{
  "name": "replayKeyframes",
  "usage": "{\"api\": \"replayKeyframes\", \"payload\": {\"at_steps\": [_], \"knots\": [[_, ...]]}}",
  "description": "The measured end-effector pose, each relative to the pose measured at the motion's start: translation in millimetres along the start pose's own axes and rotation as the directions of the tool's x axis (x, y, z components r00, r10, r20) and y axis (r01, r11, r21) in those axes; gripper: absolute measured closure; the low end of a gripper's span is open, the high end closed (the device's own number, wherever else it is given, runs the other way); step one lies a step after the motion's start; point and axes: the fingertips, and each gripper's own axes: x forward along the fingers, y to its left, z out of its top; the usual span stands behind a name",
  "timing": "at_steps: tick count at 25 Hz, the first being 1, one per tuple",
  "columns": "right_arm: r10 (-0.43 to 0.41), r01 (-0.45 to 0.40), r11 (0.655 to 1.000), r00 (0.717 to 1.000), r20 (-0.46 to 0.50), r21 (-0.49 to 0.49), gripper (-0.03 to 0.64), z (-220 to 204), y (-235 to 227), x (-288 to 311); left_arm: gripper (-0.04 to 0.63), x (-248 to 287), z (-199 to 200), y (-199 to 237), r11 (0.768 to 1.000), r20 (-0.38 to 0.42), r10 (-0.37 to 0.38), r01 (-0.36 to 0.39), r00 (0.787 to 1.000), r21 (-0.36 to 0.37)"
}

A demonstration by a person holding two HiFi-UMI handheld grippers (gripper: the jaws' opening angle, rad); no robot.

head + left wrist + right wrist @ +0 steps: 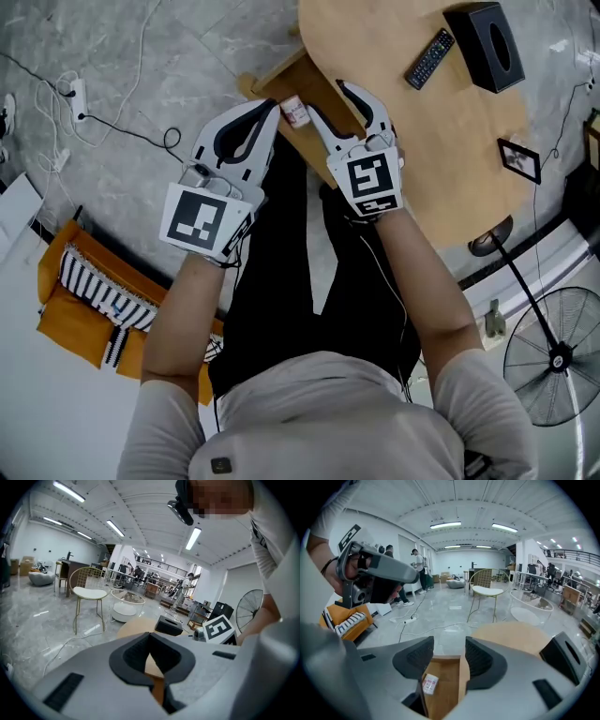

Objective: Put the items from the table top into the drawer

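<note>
Where right tongs [330,101] cover it, drawer [281,75] half hidden, packet [294,111] blurry

Bright, even indoor light from ceiling strip lamps [445,525]; shadows are soft. The polished floor [40,614] carries pale glare. Both gripper views bulge fisheye-fashion, with black corners and a soft-focus foreground.

Black remote [430,58], tan table [441,141].
</note>
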Motion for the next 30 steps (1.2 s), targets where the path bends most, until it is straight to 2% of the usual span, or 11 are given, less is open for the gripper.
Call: {"api": "replayKeyframes", "payload": {"at_steps": [8, 11, 16, 20, 25, 30], "knots": [[-0.097, 0.097, 0.995, 0.987, 0.125, 0.007, 0.493, 113.2, -25.4, -147.5, 0.586, -22.1, 114.3, -89.0, 0.993, 0.064, -0.087, 0.082, 0.994, 0.089], [-0.16, 0.159, 0.987, 0.974, 0.162, 0.021, 0.522, 154.7, -38.2, -201.8, 0.586, -30.2, 165.7, -124.5, 0.979, 0.085, -0.144, 0.129, 0.986, 0.157], [-0.233, 0.241, 0.971, 0.942, 0.241, 0.0, 0.565, 227.0, -46.8, -287.1, 0.586, -57.3, 250.2, -188.2, 0.932, 0.103, -0.256, 0.217, 0.961, 0.291], [-0.281, 0.29, 0.957, 0.914, 0.292, 0.013, 0.581, 269.6, -44.2, -349.9, 0.586, -81.6, 300.9, -233.3, 0.895, 0.122, -0.328, 0.267, 0.937, 0.358], [-0.359, 0.37, 0.928, 0.868, 0.344, 0.035, 0.588, 301.5, -38.8, -408.9, 0.586, -103.4, 337.0, -276.9, 0.854, 0.133, -0.424, 0.347, 0.896, 0.386], [-0.445, 0.441, 0.892, 0.819, 0.363, 0.097, 0.588, 313.3, -33.6, -452.4, 0.586, -121.3, 360.0, -310.5, 0.805, 0.128, -0.5, 0.405, 0.857, 0.433]]}}
